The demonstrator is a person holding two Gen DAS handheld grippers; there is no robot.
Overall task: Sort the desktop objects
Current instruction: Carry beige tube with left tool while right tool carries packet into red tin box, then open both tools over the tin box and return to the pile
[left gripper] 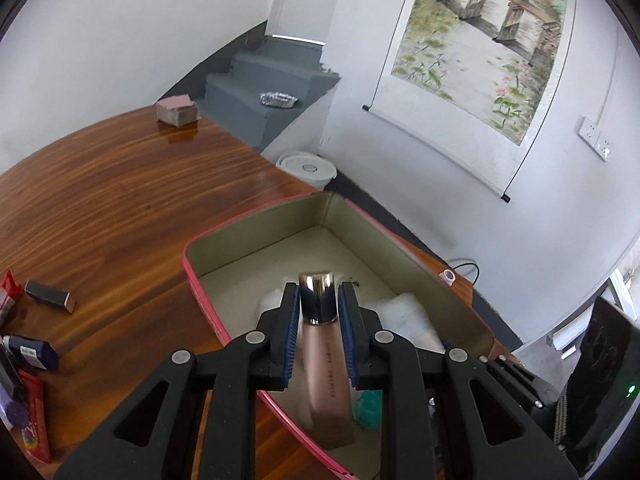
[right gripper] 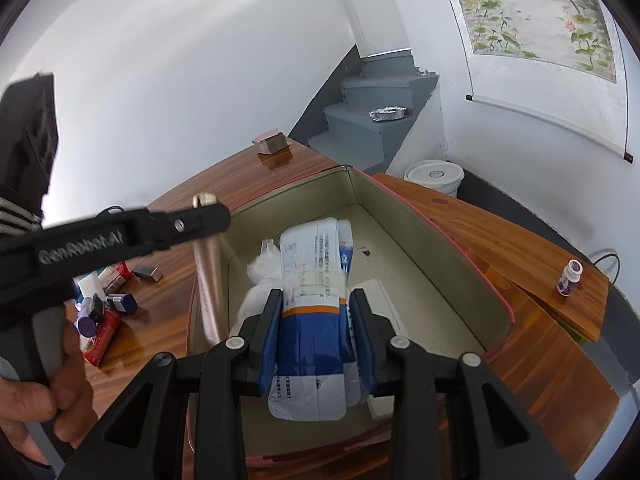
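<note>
My left gripper (left gripper: 319,292) is shut on a rose-gold cosmetic bottle (left gripper: 326,376) with a shiny metal cap, held over the open pink box (left gripper: 256,222). The right wrist view shows that bottle (right gripper: 209,280) hanging at the box's left wall (right gripper: 404,204) under the left gripper's arm. My right gripper (right gripper: 316,300) is shut on a blue and white medicine packet (right gripper: 312,280), held over the box's inside. White plastic bags (right gripper: 260,276) and a white flat pack (right gripper: 382,300) lie in the box.
Small cosmetics and tubes lie in a pile (right gripper: 104,304) on the wooden table left of the box, also in the left wrist view (left gripper: 28,344). A small purple bottle (right gripper: 569,278) stands at the right. A pink card block (left gripper: 178,110) sits at the far edge.
</note>
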